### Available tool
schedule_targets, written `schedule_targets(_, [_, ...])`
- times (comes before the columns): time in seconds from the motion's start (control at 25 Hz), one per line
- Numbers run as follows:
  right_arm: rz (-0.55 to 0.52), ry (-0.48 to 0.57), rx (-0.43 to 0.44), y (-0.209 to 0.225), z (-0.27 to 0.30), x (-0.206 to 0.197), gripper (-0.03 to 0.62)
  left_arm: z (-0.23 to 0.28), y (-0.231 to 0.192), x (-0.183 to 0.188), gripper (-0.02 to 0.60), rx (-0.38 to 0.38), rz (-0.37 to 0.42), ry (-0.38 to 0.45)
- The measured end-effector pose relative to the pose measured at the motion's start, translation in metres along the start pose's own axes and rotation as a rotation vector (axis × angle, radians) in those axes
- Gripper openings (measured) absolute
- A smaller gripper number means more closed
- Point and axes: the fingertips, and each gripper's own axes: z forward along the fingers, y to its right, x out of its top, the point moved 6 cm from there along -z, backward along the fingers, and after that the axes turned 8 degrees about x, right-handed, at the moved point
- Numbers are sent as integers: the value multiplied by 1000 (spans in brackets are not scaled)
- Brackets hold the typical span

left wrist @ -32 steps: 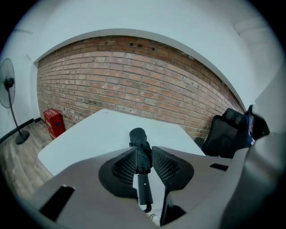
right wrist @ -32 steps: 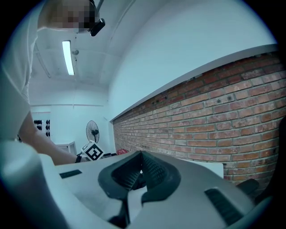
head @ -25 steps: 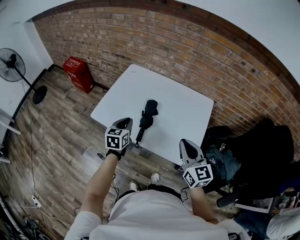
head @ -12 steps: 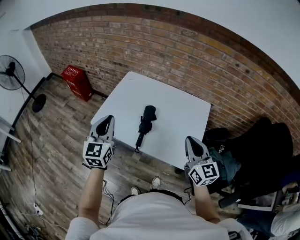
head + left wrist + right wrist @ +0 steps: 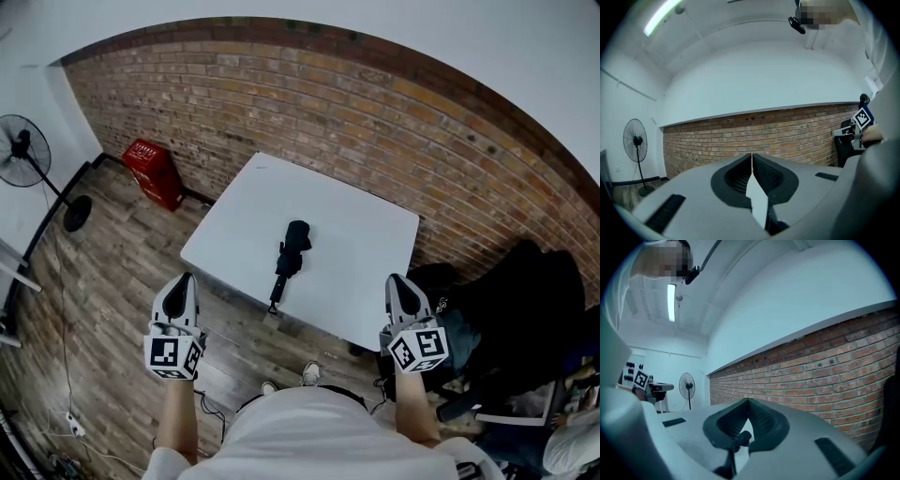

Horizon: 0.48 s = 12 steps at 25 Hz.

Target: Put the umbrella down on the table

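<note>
Lying folded on white table [image 5: 361, 230] — black umbrella [image 5: 292, 253], handle end at near edge; left gripper [image 5: 181, 282] closed, nothing between jaws, off near-left corner; right gripper [image 5: 397, 281] closed too, empty — both well apart from umbrella.

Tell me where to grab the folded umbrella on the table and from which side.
Grip the umbrella by its slim handle end, at the near edge of the table. Come from above, jaws across it: it lies flat, and that end is thinnest.
</note>
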Motion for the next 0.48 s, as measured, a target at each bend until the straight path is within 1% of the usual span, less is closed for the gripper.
schedule_targets(0.12, [12, 0, -4, 1, -1, -2, 20, -19, -8, -11, 32, 52, 12, -16])
schedule_targets(0.2, [32, -6, -12, 0, -1, -6, 18, -31, -7, -18, 32, 76, -9, -22])
schedule_targets(0.32, [52, -8, -8, -4, 0, -9, 18, -38, 5, -24, 32, 80, -33, -12])
schedule_targets(0.48, [51, -6, 9, -11, 4, -9, 20, -32, 13, -25, 32, 69, -58, 6])
